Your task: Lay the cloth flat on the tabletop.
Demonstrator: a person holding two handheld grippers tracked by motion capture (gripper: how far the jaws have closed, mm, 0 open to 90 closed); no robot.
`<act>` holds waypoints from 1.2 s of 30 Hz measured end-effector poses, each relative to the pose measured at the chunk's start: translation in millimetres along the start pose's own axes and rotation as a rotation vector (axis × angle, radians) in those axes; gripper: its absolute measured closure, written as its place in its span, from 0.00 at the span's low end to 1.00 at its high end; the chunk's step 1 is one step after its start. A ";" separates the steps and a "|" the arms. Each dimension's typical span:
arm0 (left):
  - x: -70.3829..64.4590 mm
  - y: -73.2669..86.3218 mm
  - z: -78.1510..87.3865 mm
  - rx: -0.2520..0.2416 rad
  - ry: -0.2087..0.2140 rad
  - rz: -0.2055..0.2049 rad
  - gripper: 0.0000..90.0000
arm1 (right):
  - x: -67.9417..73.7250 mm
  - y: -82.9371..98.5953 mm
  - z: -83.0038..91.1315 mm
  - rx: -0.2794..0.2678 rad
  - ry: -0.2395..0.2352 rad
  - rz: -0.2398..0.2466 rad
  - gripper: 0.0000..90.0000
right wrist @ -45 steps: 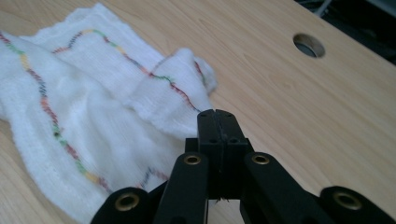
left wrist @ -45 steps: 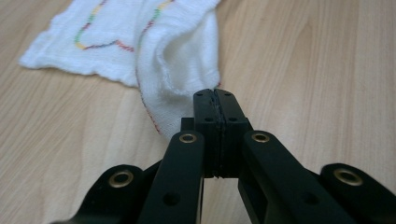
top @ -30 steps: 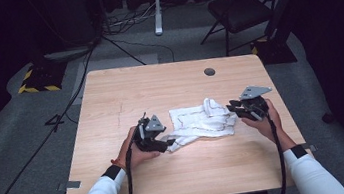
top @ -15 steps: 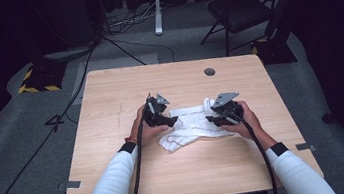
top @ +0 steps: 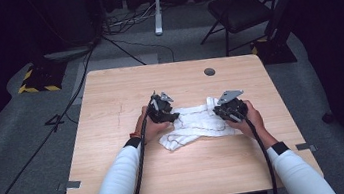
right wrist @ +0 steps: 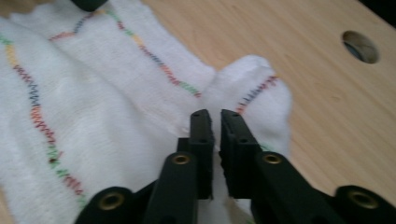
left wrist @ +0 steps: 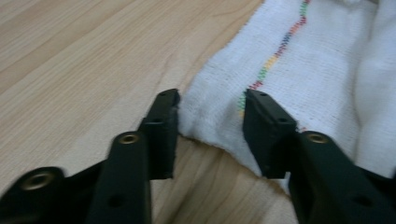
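Cloth position: I see the white cloth [top: 195,125] rumpled near the middle of the table [top: 110,100], between my two hands, its long axis running left to right across the table.
Key relation: in the left gripper view a cloth edge [left wrist: 210,140] lies right between my spread jaws, with the bulk of the fabric ahead and to the right; I judge a straight close would take it.
Left gripper: my left gripper [left wrist: 210,114] is wide open and holds nothing; one jaw sits over bare wood, the other over cloth.
Right gripper: my right gripper [right wrist: 215,123] is nearly closed, with only a thin slit between the jaws; a raised fold of cloth sits at their tips, and I take it to be pinched there.
Nearer hand: both are at the cloth, the left at its left end, the right at its right end.
Material: soft woven cotton, limp and creased, with lines of multicoloured stitching [right wrist: 163,72].
Surface: pale wood-grain top, smooth, with a round hole [right wrist: 359,45] beyond the cloth.
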State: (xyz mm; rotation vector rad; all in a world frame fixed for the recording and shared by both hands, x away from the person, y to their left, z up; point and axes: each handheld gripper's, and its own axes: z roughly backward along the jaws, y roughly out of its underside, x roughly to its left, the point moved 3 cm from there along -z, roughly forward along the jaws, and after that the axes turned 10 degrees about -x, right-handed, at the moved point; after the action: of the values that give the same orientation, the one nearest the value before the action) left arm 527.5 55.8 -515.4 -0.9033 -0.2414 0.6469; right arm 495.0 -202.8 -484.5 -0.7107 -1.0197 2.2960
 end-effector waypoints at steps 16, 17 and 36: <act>-7.1 2.6 15.5 -0.029 0.036 -0.047 0.94 | 2.8 -6.2 -4.7 -0.038 -0.052 -0.041 0.65; -7.4 2.6 16.3 -0.029 0.035 -0.053 0.94 | 2.5 -4.9 -9.3 -0.017 -0.043 -0.044 0.63; -14.5 -8.8 36.0 -0.096 0.027 -0.099 0.95 | -16.8 -9.0 8.3 -0.096 -0.013 -0.121 0.98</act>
State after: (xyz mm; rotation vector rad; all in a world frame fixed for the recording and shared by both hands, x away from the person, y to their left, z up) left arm 503.4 66.4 -485.5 -0.9852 -0.2934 0.5344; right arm 504.1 -212.5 -468.5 -0.6537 -1.1535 2.1626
